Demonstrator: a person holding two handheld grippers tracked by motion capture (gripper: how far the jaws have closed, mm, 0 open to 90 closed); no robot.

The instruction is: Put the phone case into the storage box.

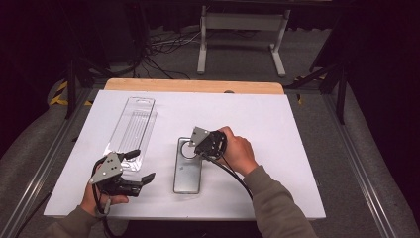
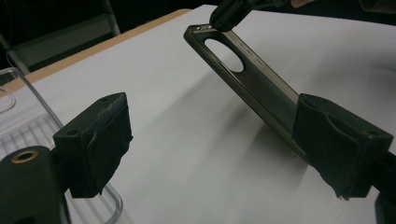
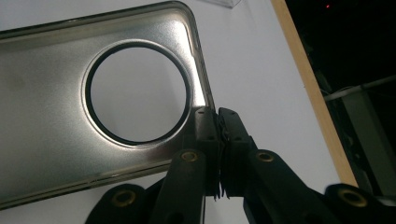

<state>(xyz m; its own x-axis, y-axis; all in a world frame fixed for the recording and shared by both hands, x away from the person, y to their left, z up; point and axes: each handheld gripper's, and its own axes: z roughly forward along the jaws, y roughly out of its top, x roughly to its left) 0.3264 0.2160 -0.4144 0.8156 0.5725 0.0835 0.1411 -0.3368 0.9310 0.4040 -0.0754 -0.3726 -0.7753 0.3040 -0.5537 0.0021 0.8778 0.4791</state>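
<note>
Metal phone case [image 1: 187,171] at frame center: right gripper [image 1: 200,148] pinches its top edge; left gripper [image 1: 141,166] jaws spread, lower left.

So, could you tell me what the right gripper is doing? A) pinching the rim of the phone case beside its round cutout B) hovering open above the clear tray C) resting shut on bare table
A: the right gripper has its jaws closed on the phone case rim beside the round cutout.
</note>
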